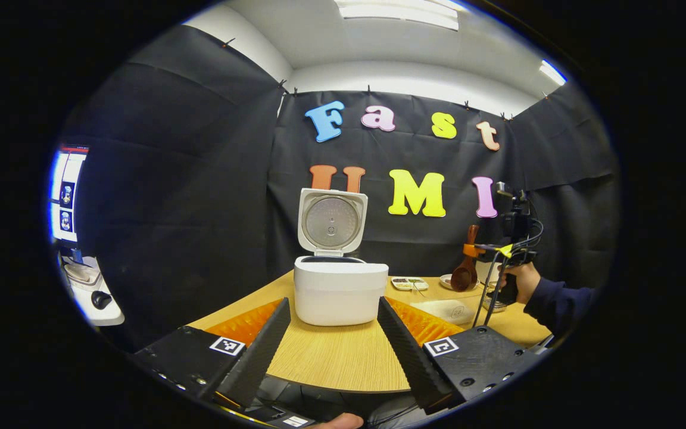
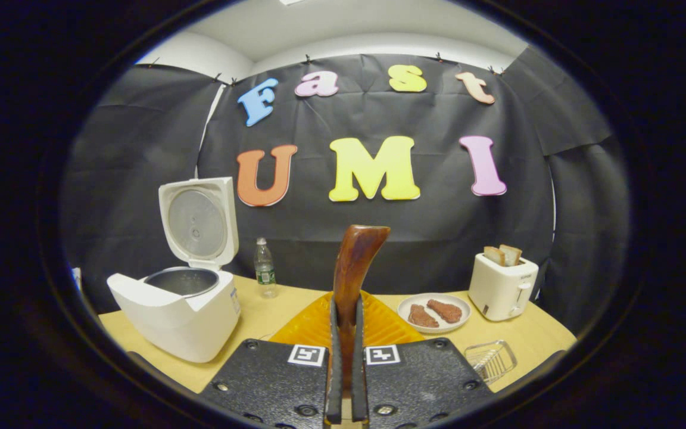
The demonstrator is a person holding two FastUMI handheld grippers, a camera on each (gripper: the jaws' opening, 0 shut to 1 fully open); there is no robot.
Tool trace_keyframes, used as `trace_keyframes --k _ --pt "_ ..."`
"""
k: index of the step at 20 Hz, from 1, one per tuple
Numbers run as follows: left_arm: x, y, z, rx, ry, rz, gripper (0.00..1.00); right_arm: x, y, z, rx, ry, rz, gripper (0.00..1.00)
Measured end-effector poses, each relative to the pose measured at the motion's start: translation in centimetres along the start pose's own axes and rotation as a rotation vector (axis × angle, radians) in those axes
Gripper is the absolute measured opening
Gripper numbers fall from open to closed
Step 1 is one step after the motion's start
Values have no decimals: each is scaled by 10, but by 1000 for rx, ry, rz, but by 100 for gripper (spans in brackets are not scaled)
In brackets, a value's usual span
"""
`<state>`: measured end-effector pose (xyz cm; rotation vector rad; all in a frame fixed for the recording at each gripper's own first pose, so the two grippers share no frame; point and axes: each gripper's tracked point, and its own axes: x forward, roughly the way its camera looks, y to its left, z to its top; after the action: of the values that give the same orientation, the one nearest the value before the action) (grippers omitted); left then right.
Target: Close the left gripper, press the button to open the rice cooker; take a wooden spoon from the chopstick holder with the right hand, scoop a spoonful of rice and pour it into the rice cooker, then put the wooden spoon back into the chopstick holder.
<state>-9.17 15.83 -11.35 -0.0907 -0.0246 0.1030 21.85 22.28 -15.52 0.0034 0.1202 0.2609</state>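
Note:
The white rice cooker (image 1: 340,292) stands on the wooden table with its lid (image 1: 332,221) raised; the metal inner pot (image 2: 183,280) shows in the right gripper view. My left gripper (image 1: 333,301) is open just in front of the cooker, nothing between its fingers. My right gripper (image 2: 346,310) is shut on the brown wooden spoon (image 2: 355,262), whose handle rises past the fingertips. The left gripper view has that spoon (image 1: 467,271) at the far right, held upright with its bowl down, above the table. A wire holder (image 2: 490,359) sits low to the right of my right gripper.
An orange mat (image 2: 319,325) lies mid-table. A water bottle (image 2: 264,268) stands behind the cooker (image 2: 176,316). A plate of meat (image 2: 434,313) and a toaster (image 2: 502,286) with bread are at the right. A small tray (image 1: 409,283) and a bowl (image 1: 447,280) lie near the spoon.

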Motion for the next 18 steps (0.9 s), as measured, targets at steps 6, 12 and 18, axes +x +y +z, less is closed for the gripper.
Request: trace_keyframes --k 6,12,18 --pt "4 0 -4 -1 8 2 94 26 4 -44 -127 9 -104 11" --pt "8 -2 -13 1 28 -3 94 36 -1 -61 -296 0 -204 11" --pt "9 -1 -14 -14 35 -2 94 21 50 -83 8 109 -18 11"
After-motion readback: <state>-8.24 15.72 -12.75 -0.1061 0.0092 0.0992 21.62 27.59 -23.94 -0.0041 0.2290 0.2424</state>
